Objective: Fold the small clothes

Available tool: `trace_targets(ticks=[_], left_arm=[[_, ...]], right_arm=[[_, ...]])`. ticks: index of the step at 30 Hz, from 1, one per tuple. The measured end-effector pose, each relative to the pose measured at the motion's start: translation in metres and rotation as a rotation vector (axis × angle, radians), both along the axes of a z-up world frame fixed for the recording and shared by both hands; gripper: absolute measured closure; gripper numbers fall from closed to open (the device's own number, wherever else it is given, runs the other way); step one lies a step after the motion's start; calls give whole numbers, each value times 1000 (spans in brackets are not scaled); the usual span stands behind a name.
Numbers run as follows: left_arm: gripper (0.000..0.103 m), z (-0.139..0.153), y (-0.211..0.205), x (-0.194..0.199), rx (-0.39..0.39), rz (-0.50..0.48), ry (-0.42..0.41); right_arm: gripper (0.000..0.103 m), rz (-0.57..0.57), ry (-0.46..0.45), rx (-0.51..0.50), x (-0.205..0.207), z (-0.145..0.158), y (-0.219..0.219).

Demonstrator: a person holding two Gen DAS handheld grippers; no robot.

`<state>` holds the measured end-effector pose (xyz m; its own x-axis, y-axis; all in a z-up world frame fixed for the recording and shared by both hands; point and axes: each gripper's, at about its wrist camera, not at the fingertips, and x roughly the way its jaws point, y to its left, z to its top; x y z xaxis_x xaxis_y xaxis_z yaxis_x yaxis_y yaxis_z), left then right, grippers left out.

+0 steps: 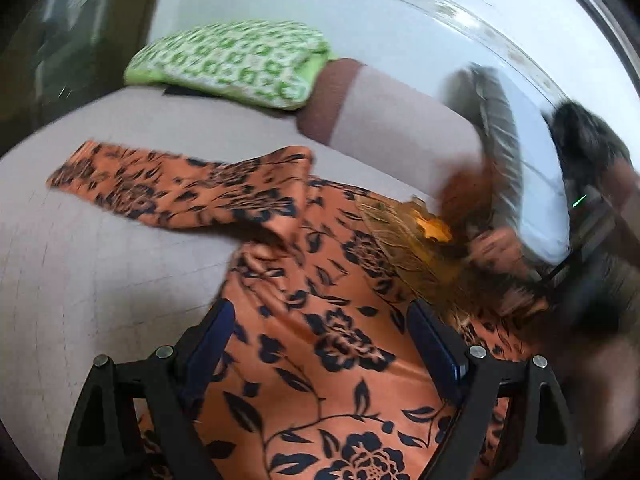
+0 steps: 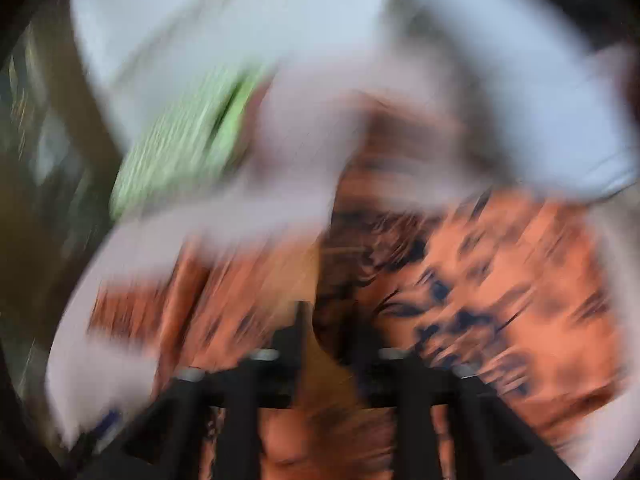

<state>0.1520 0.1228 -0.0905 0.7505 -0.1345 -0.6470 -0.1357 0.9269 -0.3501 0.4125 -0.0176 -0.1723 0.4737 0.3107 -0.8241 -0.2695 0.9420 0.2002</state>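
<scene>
An orange garment with a dark floral print (image 1: pixel 312 340) lies spread on the pale bedsheet (image 1: pixel 80 260), one sleeve (image 1: pixel 160 184) stretched out to the left. My left gripper (image 1: pixel 320 320) is open just above the cloth, its fingers (image 1: pixel 208 344) wide apart with nothing between them. The right wrist view is heavily motion-blurred. There my right gripper (image 2: pixel 326 320) has its fingers (image 2: pixel 290 340) close together, with orange cloth (image 2: pixel 500 280) bunched at the tips. In the left wrist view the person's hand (image 1: pixel 496 248) holds the right gripper at the garment's far right edge.
A green and white patterned pillow (image 1: pixel 232 60) lies at the head of the bed, on a brown and pale pillow (image 1: pixel 380 116). A white pillow (image 1: pixel 532 192) stands at the right. A white wall (image 1: pixel 320 0) is behind.
</scene>
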Motion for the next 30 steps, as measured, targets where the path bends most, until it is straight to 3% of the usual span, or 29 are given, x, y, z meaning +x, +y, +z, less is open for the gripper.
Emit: trace_targets(ticks=[1,2,4,6,9,11,13,14,16,18,23,26,27,28,29,30], left_arm=[[15,-2,5,0,-13,7,12],[15,-3,12,1,-23,18,27],[15,-3,19,1,-45,46,31],[15,-6,22,4,-80,62,44],[15,-10,13,9,-93,27,61],[15,-10,1,12,-37,10,47],[15,-7,-10,19,-19,-20,55],[15,-5,-15,25,-24,-48,57],[15,5,-26,40,-6,-95,27],[15,6,-41,68,75,-133,27],[16,-16,-63,123,200,-170,81],[16,-53,-68,139,245,-176,184],[16,-61,-68,139,250,-181,202],[16,-64,-71,137,277,-182,186],[16,-61,-75,136,299,-185,181],[16,-57,-78,136,301,-207,172]], right_arm=[[17,35,48,-68,-4,-22,18],[18,44,-54,-146,-22,-22,30],[18,57,-87,-42,-41,-6,17],[18,24,-130,-17,-63,15,-7],[17,-94,-216,-22,-63,41,-69],[14,-203,-210,36,-45,45,-121],[14,-295,-178,82,-34,36,-155],[14,-415,-149,125,-27,26,-196],[14,-546,-141,227,-35,20,-243],[14,-625,-164,200,-42,20,-281],[15,-546,-128,131,-8,16,-311],[15,-425,-67,90,27,-6,-293],[24,-379,-20,70,40,-20,-284],[82,-352,12,42,48,-30,-279],[91,-364,2,14,51,-33,-279],[92,-397,-9,30,51,-31,-286]])
